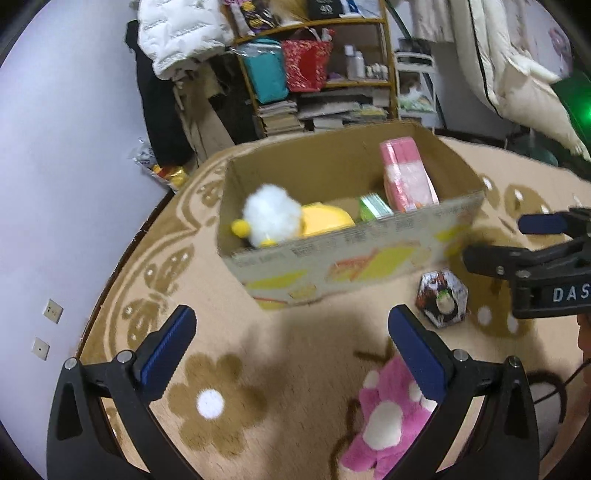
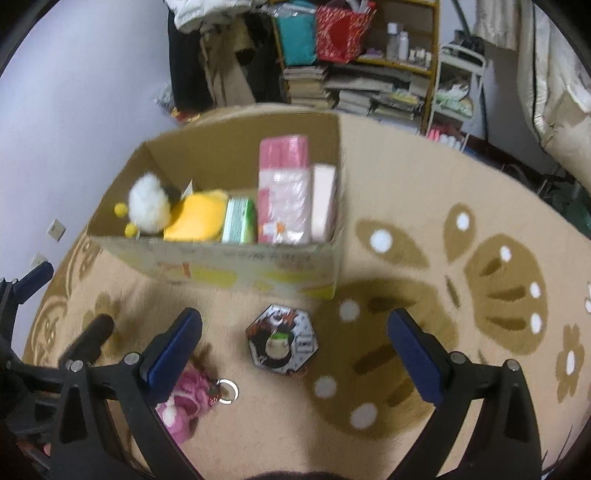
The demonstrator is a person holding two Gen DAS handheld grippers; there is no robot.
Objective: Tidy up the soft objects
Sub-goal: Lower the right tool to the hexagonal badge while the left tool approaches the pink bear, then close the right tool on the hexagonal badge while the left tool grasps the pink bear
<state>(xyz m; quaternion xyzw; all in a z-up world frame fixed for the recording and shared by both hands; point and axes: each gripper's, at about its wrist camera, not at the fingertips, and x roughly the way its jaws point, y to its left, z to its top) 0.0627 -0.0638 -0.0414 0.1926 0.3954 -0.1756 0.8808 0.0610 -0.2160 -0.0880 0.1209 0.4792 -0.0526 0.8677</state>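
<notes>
An open cardboard box point(image 1: 369, 258) point(image 2: 236, 266) stands on the patterned rug. Inside lie a white and yellow plush toy point(image 1: 273, 218) point(image 2: 151, 206), a green pack point(image 1: 375, 207) point(image 2: 240, 221) and a pink wrapped pack point(image 1: 406, 177) point(image 2: 282, 188). A pink paw-shaped plush point(image 1: 384, 421) point(image 2: 188, 398) lies on the rug in front of the box, under my left gripper's right finger. My left gripper point(image 1: 291, 354) is open and empty above the rug. My right gripper point(image 2: 295, 354) is open and empty, above a hexagonal printed item point(image 2: 282, 341) point(image 1: 443, 297).
A shelf point(image 1: 317, 62) with bags, bottles and stacked books stands behind the box. A white jacket point(image 1: 177, 33) hangs at the back left, bedding point(image 1: 517, 74) at the right. A metal ring point(image 2: 227, 391) is attached to the pink plush. The wall point(image 1: 66, 147) borders the rug on the left.
</notes>
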